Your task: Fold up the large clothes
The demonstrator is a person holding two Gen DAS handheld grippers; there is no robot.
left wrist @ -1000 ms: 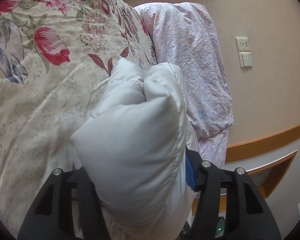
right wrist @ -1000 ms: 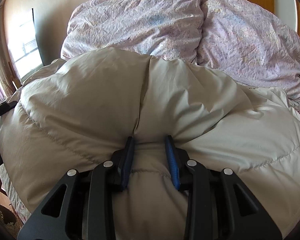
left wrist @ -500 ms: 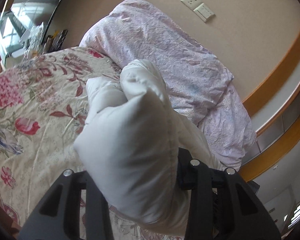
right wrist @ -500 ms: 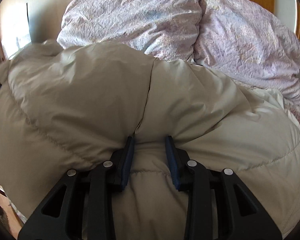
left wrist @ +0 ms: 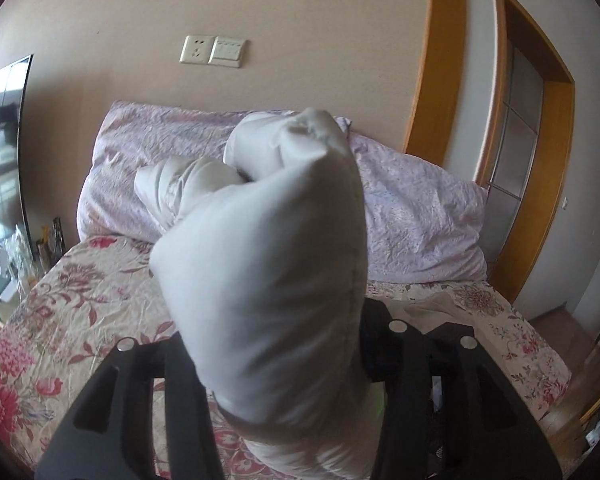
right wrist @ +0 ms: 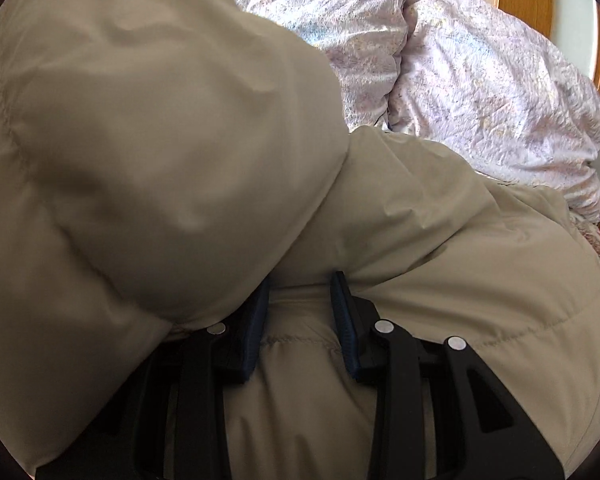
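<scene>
In the left wrist view we see, at the far left, a dark screen [left wrist: 4, 152] against the wall and some clutter below it. Next comes the floral bedspread [left wrist: 72, 320], with two crumpled lilac pillows [left wrist: 416, 216] propped at the head of the bed beneath a wall socket [left wrist: 213, 51]. In the middle our left gripper [left wrist: 276, 344] pinches a thick bunch of the puffy pale jacket [left wrist: 268, 272], which bulges up between the black arms and hides both fingertips; its jaws have just been opening a little, yet the padding is clamped between them and lifted above the bedspread. Further right stands an orange wooden door frame [left wrist: 428, 60].

In the right wrist view a large fold of the jacket [right wrist: 160, 140] fills the left side and drapes over the left finger of our right gripper [right wrist: 300, 304]. Its blue pads [right wrist: 342, 312] are partly spread, and they press on a quilted ridge of the jacket that lies between them. To the right, behind the jacket, we see the pillows [right wrist: 492, 92] leaning side by side, touching each other.
</scene>
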